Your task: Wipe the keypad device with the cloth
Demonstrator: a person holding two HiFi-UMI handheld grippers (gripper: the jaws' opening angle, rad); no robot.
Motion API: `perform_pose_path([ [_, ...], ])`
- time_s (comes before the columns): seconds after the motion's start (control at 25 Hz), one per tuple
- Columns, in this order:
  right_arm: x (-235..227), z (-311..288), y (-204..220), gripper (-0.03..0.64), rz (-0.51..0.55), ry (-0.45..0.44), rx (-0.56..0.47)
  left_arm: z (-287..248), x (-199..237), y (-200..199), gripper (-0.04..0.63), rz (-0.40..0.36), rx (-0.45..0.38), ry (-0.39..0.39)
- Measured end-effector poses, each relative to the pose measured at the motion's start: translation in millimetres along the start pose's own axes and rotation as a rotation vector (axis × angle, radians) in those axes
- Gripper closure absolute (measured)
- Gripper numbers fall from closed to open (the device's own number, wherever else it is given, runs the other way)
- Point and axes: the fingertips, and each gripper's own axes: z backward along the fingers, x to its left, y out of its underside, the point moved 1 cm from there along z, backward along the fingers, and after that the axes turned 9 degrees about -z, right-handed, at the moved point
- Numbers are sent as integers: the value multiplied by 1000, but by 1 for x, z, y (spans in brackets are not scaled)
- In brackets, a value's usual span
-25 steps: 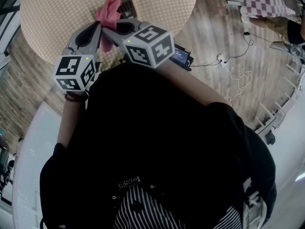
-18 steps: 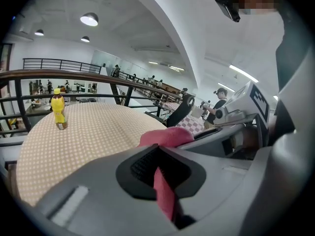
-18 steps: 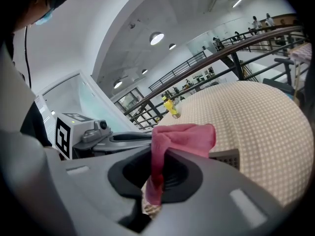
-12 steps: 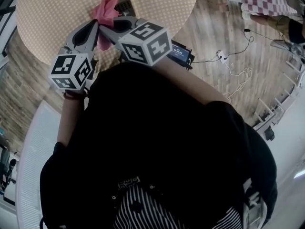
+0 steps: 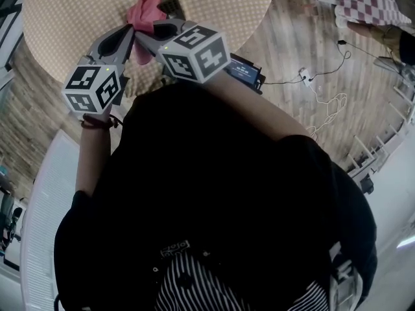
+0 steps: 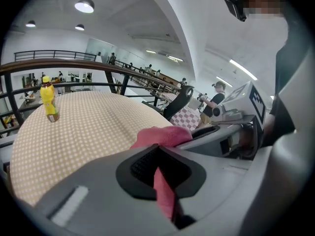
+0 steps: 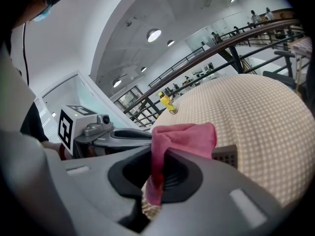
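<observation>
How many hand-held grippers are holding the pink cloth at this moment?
2. The left hand-held gripper is shut on one part of the pink cloth. The right hand-held gripper is shut on another part, next to the keypad device.

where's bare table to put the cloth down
Bare beige checked tabletop runs from the yellow bottle to the pink cloth. Crowded near edge: left tool and right tool pinch it by the dark keypad device.

l gripper & r gripper held close, tips converging, both clamped on cloth.
</observation>
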Motion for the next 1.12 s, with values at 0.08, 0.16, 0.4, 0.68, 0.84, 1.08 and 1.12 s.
perform_pose_path([
  [0.08,-3,-1,5,584,-12,-5,6,-3,-2,5,594,-10,32,26],
  [0.16,-6,-3,9,584,-27,-10,11,-5,-2,9,592,-33,64,38],
  [0.4,-25,-4,12,584,-45,-9,24,-22,0,4,592,-46,83,37],
  [0.68,-21,-15,26,584,-39,-13,73,-21,31,-13,592,-30,69,25],
  [0.84,-25,-19,33,584,-42,-5,101,-32,43,-12,592,-95,140,19],
  [1.08,-35,-22,36,584,-53,20,119,-54,61,0,592,-107,246,-55],
  [1.12,-36,-23,36,584,-52,24,122,-57,60,2,592,-123,263,-50],
])
